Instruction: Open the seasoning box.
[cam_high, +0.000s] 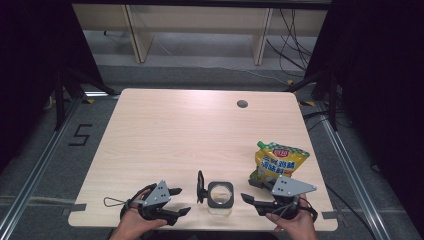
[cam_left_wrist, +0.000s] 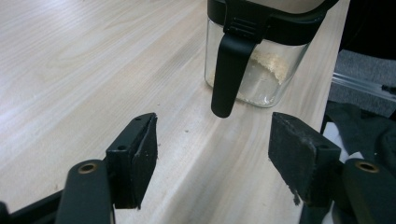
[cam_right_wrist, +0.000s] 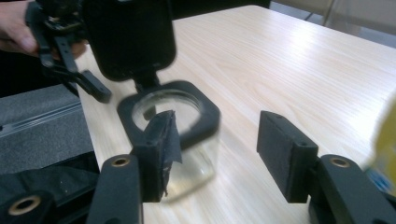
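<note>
with the jar (cam_high: 220, 195) sitting lid-up between my claws at the near table edge (cam_high: 200, 226), both left gripper (cam_high: 176, 201) and right gripper (cam_high: 248, 190) stand apart, holding nothing. a careless swing beside the jar could knock it over the edge.

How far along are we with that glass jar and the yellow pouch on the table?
Done: the jar stands near the table's front edge with its black flip lid swung open. In hand: nothing; the left gripper and right gripper both stand open on either side of the jar. Left: the yellow pouch lies untouched to the right, and the jar holds only a little pale residue.
</note>
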